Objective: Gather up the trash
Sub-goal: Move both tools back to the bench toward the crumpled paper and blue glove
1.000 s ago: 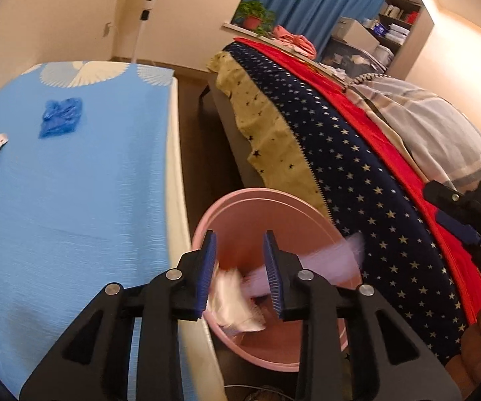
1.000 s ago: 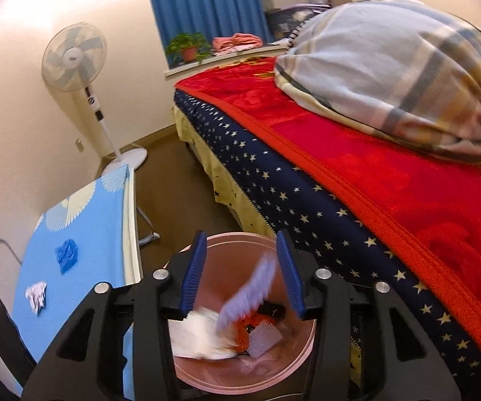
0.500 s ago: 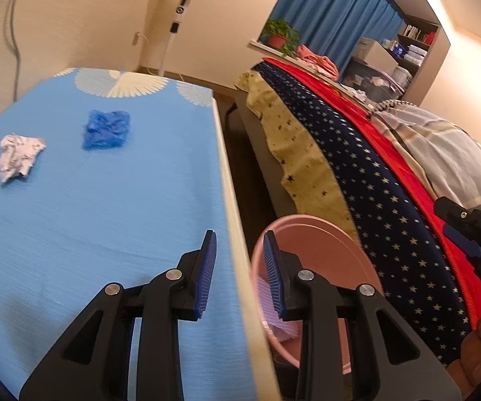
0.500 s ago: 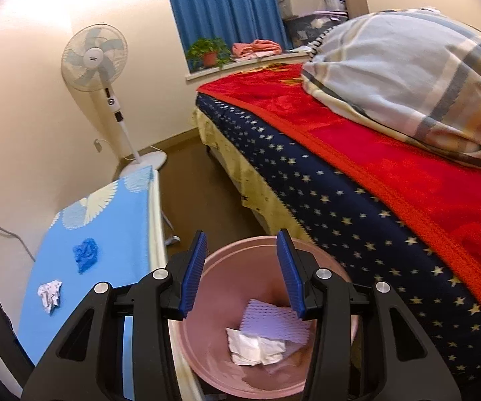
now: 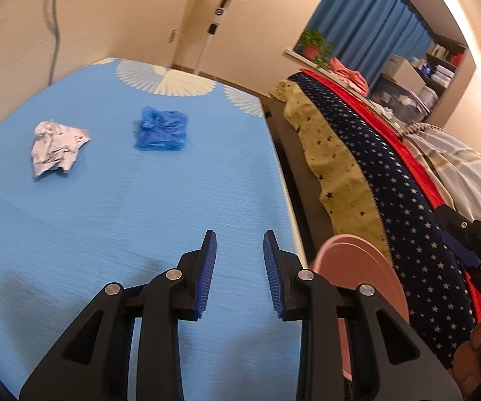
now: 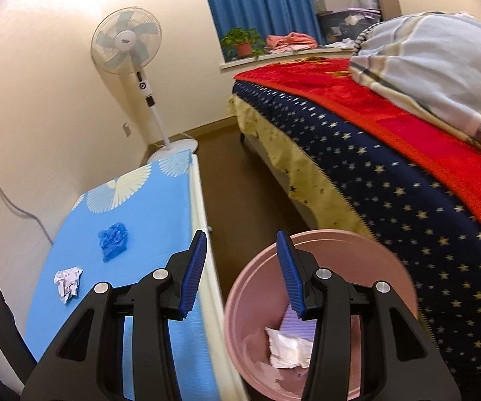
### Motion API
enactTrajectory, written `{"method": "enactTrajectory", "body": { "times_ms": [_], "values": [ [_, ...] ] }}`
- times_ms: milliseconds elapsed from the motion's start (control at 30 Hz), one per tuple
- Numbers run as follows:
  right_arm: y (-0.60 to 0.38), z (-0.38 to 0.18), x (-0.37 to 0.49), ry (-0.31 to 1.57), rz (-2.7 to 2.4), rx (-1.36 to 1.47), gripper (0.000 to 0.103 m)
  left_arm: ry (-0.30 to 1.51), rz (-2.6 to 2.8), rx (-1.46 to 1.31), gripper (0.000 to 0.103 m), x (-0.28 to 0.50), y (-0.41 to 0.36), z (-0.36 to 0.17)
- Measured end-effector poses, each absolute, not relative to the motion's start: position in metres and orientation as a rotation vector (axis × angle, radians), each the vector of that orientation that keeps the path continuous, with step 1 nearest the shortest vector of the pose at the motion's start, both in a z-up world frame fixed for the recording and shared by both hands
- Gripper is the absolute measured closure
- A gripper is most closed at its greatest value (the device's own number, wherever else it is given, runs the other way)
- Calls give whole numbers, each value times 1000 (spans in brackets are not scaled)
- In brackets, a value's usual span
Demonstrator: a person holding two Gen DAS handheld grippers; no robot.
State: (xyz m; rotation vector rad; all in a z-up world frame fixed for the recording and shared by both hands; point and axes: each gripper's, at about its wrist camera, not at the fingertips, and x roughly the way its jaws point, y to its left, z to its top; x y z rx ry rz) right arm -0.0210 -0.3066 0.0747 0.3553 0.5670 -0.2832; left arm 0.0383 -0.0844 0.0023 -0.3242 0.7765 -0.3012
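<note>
1. Blue cloth with white fan motifs covers the surface [image 5: 113, 207], which is set along a cream wall; a bed [image 6: 391, 180] draped in a navy star-print cover and a red blanket is seen across a strip of brown floor, with a plaid duvet [image 6: 441, 73] heaped on it.
2. A white pedestal fan [image 6: 126, 41] is placed at the far end of the surface, and blue curtains [image 6: 260, 3] and a potted plant [image 6: 242, 41] are seen by the window sill.
3. A pink bin [image 6: 351, 250] is stood on the floor between the surface and the bed; crumpled white paper [image 6: 287, 351] and a lilac sheet are seen lying inside it.
4. The left gripper [image 5: 239, 274] is held over the near part of the surface, jaws parted by a modest gap, with nothing between them.
5. The right gripper [image 6: 242, 274] is held over the gap between the surface's edge and the bin, its right jaw above the bin's rim; the jaws are parted somewhat wider and nothing is gripped.
6. A blue crumpled wad [image 5: 162, 130] is seen lying on the surface, well ahead of the left jaws and to their left.
7. A crumpled white-silver wrapper [image 5: 55, 148] is seen lying near the wad, farther left, well apart from both sets of jaws.
</note>
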Motion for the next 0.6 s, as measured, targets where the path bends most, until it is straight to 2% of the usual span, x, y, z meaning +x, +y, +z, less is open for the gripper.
{"method": "enactTrajectory", "body": {
  "times_ms": [600],
  "values": [
    [-272, 33, 38, 627, -171, 374, 58, 742, -75, -375, 74, 74, -17, -15]
  ]
}}
